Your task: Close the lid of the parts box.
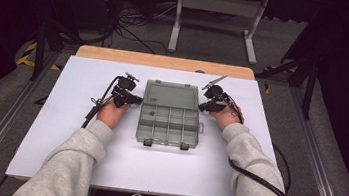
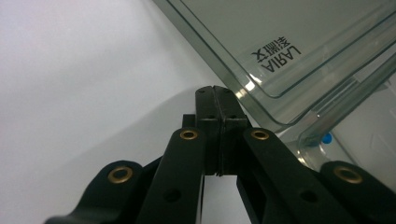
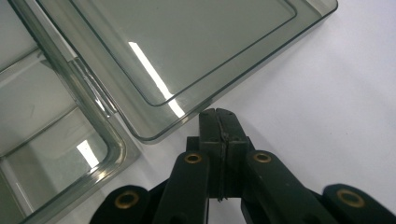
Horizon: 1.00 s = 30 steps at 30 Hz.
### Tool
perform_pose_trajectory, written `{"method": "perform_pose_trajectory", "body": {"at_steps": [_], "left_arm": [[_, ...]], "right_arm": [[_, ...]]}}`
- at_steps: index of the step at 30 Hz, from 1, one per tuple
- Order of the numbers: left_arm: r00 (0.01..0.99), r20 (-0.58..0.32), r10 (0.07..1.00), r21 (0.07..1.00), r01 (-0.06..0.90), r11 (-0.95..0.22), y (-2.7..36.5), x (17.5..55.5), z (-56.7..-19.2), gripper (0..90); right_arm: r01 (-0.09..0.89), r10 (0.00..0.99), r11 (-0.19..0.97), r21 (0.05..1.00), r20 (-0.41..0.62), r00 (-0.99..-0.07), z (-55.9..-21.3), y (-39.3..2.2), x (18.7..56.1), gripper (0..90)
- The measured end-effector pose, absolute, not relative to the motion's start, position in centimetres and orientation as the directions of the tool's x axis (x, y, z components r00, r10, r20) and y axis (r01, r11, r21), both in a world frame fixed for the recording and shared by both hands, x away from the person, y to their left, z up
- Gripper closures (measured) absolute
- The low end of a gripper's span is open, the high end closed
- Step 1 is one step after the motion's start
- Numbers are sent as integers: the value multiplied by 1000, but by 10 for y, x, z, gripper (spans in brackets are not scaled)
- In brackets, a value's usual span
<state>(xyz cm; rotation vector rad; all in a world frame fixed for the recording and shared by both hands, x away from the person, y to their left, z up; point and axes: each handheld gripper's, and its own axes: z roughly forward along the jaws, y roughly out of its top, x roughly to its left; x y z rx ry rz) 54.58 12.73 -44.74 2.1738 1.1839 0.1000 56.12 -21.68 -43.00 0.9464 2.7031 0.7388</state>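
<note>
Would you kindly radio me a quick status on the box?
Both hand-held grippers, left and right, shut, holding nothing. Clear compartment box open, lid laid flat between them. Nothing in the way.

Clear compartment box (image 1: 169, 113), lid open flat.

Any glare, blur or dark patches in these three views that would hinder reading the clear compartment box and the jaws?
High view: the white board is evenly lit, its surroundings nearly black; the compartment box is small but legible. Left gripper view: the lid is sharp with readable lettering, the shut left gripper casts a soft shadow, the nearest linkage is blurred. Right gripper view: bright glare streaks cross the lid above the shut right gripper.
</note>
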Motion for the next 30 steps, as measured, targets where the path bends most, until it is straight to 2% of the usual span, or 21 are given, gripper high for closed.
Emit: {"method": "perform_pose_trajectory", "body": {"at_steps": [30], "left_arm": [[560,-277,781,595,738,-318,128,555,-451,897]], "right_arm": [[519,618,681,517,-25,-786,-430,-212,570,900]]}}
